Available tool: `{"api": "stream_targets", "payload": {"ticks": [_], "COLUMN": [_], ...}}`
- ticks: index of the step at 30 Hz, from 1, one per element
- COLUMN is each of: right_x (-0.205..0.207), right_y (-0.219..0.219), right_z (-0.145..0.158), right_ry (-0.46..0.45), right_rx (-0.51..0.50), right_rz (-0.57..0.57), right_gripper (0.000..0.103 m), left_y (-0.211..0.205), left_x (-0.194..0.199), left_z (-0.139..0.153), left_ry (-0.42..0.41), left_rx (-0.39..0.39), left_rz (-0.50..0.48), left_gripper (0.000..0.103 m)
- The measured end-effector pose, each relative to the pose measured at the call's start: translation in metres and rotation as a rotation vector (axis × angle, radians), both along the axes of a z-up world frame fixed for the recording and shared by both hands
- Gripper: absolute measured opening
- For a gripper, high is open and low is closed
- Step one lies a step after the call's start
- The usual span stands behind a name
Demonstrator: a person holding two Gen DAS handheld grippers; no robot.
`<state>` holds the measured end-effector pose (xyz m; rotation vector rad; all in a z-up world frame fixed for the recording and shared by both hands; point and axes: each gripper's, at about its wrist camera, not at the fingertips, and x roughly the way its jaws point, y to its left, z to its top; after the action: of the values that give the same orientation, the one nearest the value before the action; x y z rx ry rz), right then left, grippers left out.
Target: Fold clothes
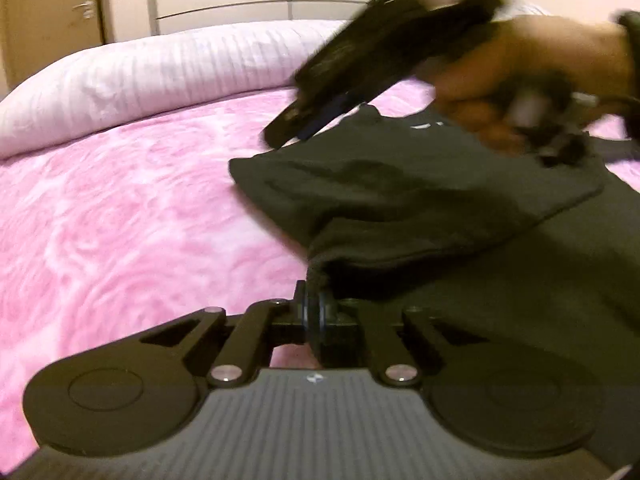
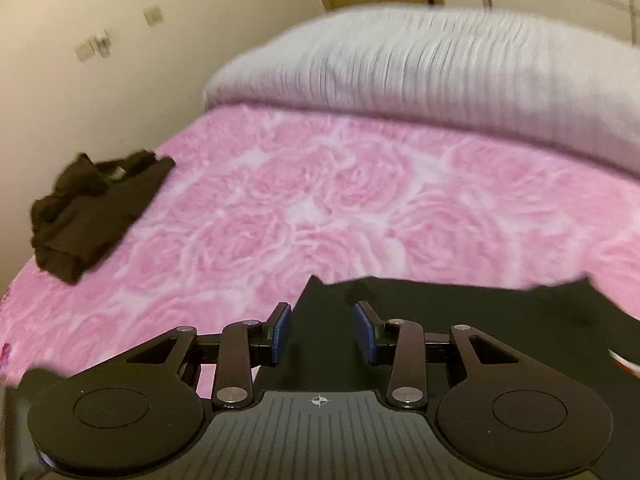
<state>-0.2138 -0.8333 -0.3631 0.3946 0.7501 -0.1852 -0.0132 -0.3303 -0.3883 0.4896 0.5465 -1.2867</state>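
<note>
Pink rose-patterned bedding fills both views, with a pale ribbed pillow along the top of the frame and a wooden door at the upper left of the left wrist view. We see our left gripper at lower centre of its own view, its tongs pressed together on a bunched edge of the black garment, which spreads from frame centre toward the right, partly doubled over on itself. Above it, in the upper right of that view, our right hand holds the right gripper, blurred, angled down toward the cloth's far edge. From the right wrist view its blue-padded tongs stand spread apart, with nothing between them, over the flat black cloth in the lower middle of the frame. At mid left of that view, we see a crumpled dark garment lying by the bed's edge, well apart from the one we are handling.
</note>
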Motion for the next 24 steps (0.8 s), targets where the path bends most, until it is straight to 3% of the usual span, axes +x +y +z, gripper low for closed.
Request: {"api": "stream_targets", "payload": {"ticks": [4,5,6,13,17,21,24], "right_x": [0.038,0.042,0.046,0.051,0.037,-0.002,-0.059], "right_y": [0.000,0.000,0.000,-0.022,-0.027,-0.030,-0.012], "right_z": [-0.019,-0.021,-0.022,-0.027,-0.024,0.001,0.007], "right_ry": [0.108,0.117,0.123,0.080,0.023,-0.042,-0.048], "right_rx": [-0.064,-0.071,-0.079,-0.100,-0.056,-0.094,-0.056], "right_rz": [0.055,0.068,0.078,-0.051,-0.100,-0.178,-0.204], "right_gripper": [0.039,0.031,0.000,0.000,0.001,0.015,0.025], "left_y": [0.009,0.009,0.009,0.016,0.013,0.022,0.037], "left_x": [-0.010,-0.011,-0.010,-0.012,-0.005,-0.003,-0.006], "left_z": [0.000,0.000,0.000,0.001,0.004,0.007,0.012], "left_ry": [-0.025,-0.023,-0.016,0.019,0.051,0.083,0.090], "left_rx": [-0.026,-0.030,-0.036,-0.061,-0.044,-0.030,-0.017], "left_rz": [0.031,0.055,0.083,0.113,0.126,0.170,0.197], "left_gripper": [0.002,0.002,0.002,0.001,0.002,0.003,0.003]}}
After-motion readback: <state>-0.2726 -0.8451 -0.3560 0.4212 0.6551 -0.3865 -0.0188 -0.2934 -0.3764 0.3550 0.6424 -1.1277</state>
